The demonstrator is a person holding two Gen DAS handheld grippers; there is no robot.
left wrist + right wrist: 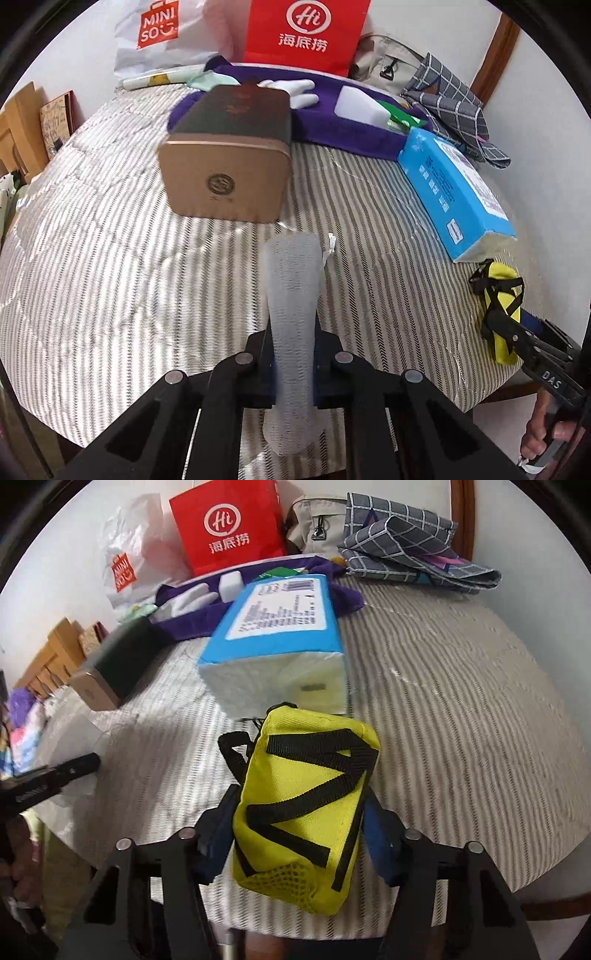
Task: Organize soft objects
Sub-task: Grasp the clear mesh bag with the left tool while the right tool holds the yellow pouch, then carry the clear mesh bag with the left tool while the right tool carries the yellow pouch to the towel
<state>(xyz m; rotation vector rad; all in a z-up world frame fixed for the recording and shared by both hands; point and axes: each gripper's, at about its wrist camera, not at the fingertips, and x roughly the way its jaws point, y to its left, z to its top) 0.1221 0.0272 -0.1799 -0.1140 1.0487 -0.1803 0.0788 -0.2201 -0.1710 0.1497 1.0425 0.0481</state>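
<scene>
Left gripper [291, 369]: jaws pinching the white foam sleeve [293, 314], held above the striped desk [110, 258], this side of the tin box [229, 162]; thin foam may slip.
Right gripper [299, 823]: jaws clamped on the yellow pouch [306, 812], before the tissue pack [280, 646]; dangling straps may snag.

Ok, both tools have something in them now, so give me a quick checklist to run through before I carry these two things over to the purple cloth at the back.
1. Left tool shut on the white foam sleeve: ok.
2. Right tool around the yellow pouch, blue pads at both its sides: ok; how firm the grip is: cannot tell.
3. Pouch's black straps free of the tool: cannot tell.
4. Left path past the brown box: not ok, it stands straight ahead.
5. Right path past the blue tissue pack: not ok, it lies right in front.
6. Free room on the purple cloth: cannot tell, white pieces already lie on it.
</scene>
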